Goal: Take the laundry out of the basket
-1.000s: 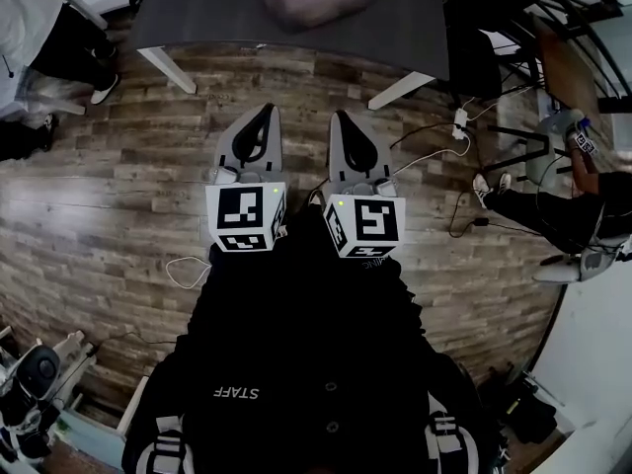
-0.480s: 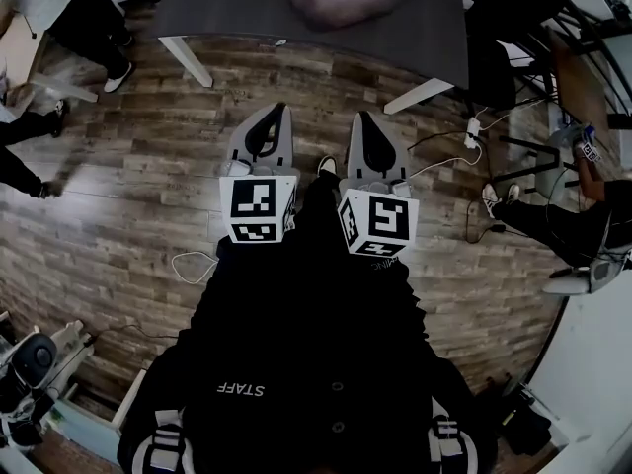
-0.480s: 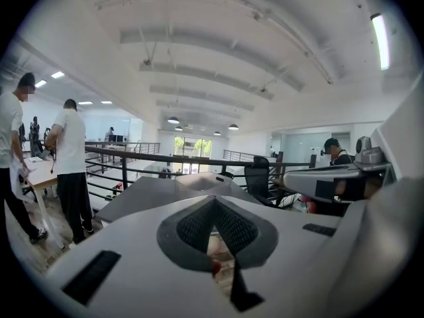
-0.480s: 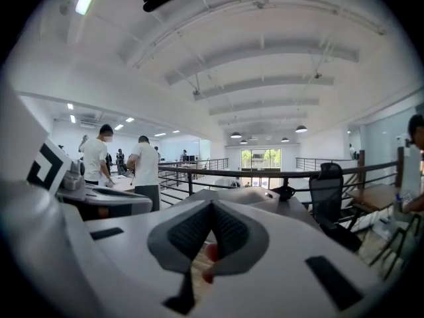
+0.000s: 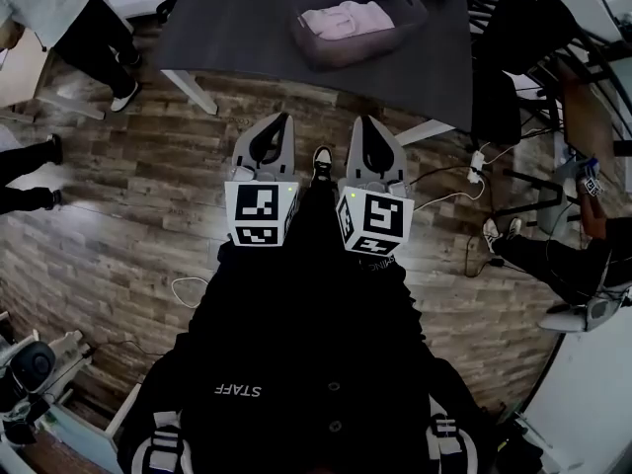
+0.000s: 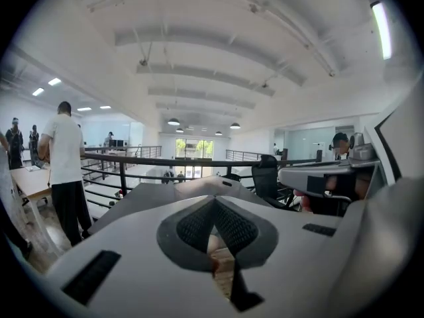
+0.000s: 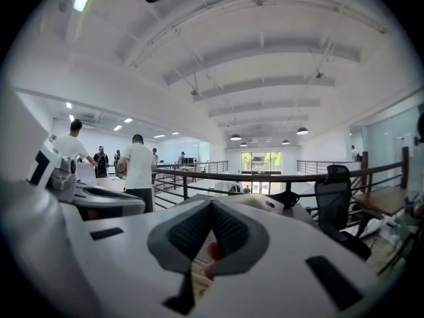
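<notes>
The left tool (image 5: 282,119) and right tool (image 5: 358,122) hover closed and empty, short of the counter (image 5: 227,23); pink laundry (image 5: 346,18) lies in the basket (image 5: 416,10) ahead.

Head view: my hands sit hidden under the marker cubes (image 5: 261,213) of the left gripper (image 5: 280,121) and right gripper (image 5: 360,124). The table (image 5: 227,18) runs off the top edge. Only the top of the laundry (image 5: 346,16) shows, the rest behind the basket (image 5: 346,53) wall. I cannot tell the piece count.
</notes>
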Tool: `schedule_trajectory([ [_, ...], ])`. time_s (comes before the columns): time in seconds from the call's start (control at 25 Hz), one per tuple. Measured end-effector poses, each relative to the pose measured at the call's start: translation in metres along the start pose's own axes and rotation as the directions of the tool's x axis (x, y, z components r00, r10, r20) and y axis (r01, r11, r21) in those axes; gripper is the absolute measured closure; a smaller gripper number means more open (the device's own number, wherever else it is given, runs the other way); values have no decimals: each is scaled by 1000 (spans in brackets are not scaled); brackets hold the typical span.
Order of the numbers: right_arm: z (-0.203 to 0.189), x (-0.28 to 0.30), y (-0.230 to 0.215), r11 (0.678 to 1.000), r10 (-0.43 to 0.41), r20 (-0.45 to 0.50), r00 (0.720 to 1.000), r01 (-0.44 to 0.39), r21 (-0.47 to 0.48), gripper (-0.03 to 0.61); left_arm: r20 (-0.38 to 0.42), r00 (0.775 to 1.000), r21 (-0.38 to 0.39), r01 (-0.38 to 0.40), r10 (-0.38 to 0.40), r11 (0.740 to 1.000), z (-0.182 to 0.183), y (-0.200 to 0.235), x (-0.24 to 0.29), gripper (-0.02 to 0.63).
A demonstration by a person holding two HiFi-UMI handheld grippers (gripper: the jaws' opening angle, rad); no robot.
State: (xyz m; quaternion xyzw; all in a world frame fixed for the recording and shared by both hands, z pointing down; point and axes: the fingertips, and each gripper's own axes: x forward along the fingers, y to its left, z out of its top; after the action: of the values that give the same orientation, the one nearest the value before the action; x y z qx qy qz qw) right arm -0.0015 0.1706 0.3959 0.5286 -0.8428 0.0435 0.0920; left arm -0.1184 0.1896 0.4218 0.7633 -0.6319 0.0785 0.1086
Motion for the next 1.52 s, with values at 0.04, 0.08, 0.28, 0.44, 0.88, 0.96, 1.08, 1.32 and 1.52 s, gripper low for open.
schedule_trajectory([
  [0.04, 4, 15, -8, 1000, 2, 4, 1000, -2, 4, 565, 4, 1000, 9, -4, 4, 1000, 7, 3, 16, 614],
  [0.08, 9, 30, -16, 1000, 5, 7, 1000, -5, 6, 565, 8, 1000, 13, -7, 7, 1000, 14, 7, 32, 614],
  [0.28, 29, 105, -57, 999, 32, -5, 999, -32, -6, 565, -6, 1000, 6, -18, 18, 1000, 42, 17, 116, 614],
  [0.44, 38, 158, -94, 999, 41, -18, 999, -41, 3, 565, -31, 999, -2, -18, 17, 1000, 56, 20, 179, 614],
  [0.88, 32, 264, -158, 994, 85, -95, 992, -78, 80, 565, -122, 992, -31, 10, -14, 999, 65, 17, 305, 614],
  [0.96, 27, 274, -165, 994, 80, -115, 990, -70, 88, 565, -140, 990, -32, 14, -19, 999, 61, 18, 316, 613],
  [1.08, 16, 284, -165, 993, 73, -154, 985, -58, 102, 565, -170, 985, -32, 22, -27, 999, 52, 23, 326, 614],
  [1.32, -6, 310, -168, 992, 16, -214, 977, 12, 127, 565, -201, 977, -39, 62, -68, 997, 43, 43, 352, 614],
  [1.52, -19, 321, -177, 988, -27, -274, 961, 68, 142, 565, -234, 967, -62, 93, -105, 994, 39, 45, 370, 614],
])
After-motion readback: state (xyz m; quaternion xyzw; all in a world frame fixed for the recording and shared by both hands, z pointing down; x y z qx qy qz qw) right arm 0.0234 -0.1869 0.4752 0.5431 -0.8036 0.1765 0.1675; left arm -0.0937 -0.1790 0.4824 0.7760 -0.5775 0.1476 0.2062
